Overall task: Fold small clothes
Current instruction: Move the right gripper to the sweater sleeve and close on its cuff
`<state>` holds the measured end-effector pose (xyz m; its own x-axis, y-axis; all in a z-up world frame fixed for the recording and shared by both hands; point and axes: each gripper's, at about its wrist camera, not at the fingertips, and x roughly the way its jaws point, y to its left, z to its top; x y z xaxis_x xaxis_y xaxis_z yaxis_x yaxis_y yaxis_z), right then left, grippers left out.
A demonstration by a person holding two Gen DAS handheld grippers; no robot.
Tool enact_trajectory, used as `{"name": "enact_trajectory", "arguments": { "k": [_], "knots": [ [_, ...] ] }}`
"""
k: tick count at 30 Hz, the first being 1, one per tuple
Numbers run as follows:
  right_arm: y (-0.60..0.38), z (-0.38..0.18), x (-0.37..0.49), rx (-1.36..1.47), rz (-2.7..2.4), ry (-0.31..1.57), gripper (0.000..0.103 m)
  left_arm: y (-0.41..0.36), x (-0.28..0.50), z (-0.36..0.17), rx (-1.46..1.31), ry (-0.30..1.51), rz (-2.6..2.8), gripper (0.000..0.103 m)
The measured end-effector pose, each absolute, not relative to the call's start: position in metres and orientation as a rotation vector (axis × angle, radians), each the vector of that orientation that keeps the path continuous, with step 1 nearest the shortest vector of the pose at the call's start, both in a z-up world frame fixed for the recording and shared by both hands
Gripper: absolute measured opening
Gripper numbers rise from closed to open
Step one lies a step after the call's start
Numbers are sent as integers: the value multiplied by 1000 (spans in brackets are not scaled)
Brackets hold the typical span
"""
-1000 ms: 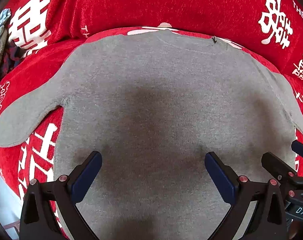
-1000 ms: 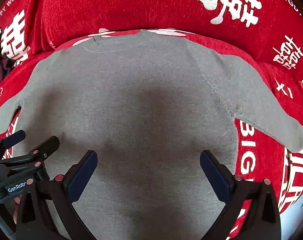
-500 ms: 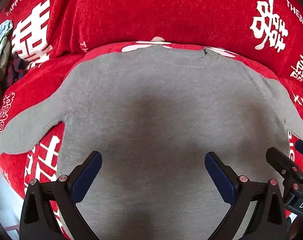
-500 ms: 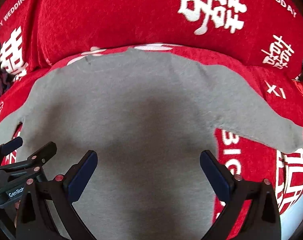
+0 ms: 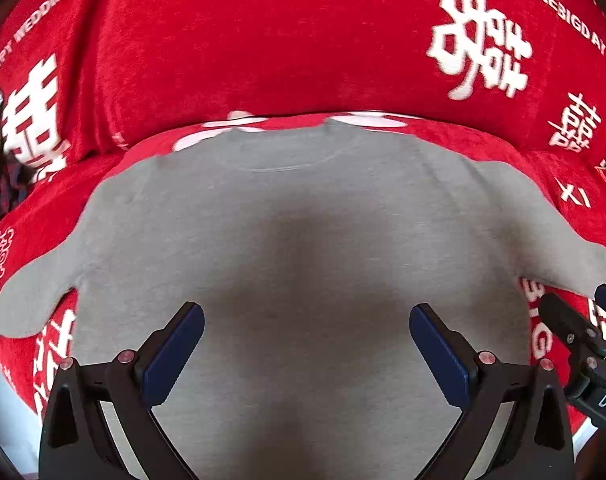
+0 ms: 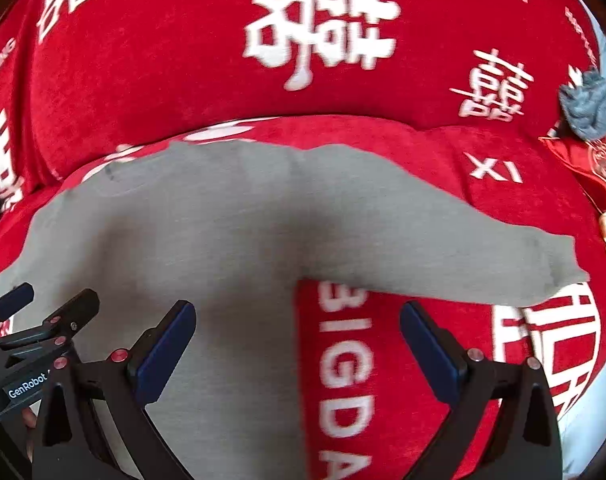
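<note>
Right now you're holding both tools over a small grey knit long-sleeved sweater [image 5: 303,240] that's lying flat, sleeves spread to both sides, on a red plush cover with white printed characters and lettering [image 5: 263,40]. Your left gripper [image 5: 306,354] is hovering above the lower body of the sweater, blue-padded fingers [image 5: 175,354] spread wide, gripping nothing. Your right gripper [image 6: 297,350] is also standing wide apart and empty, sitting over the sweater's right side edge: its left finger is over grey fabric, its right finger [image 6: 427,350] over the red cover, just below the outstretched right sleeve [image 6: 463,256]. Each camera is catching the other gripper at its frame edge, so the two are working close together, side by side. Neckline [image 5: 291,160] is pointing away from you, toward the red backrest. A grey-blue crumpled cloth [image 6: 591,106] is lying on the cover at the far right, well apart from the sweater.
</note>
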<state>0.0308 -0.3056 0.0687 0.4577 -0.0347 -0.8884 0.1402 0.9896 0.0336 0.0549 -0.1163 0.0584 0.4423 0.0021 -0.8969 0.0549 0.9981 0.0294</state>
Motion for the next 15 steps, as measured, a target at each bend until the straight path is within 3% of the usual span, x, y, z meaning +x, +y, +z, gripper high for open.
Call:
{"name": "enact_trajectory", "arguments": {
  "k": [15],
  "knots": [
    [-436, 61, 13, 216, -294, 1076, 102, -209, 69, 55, 124, 1121, -131, 103]
  ]
}}
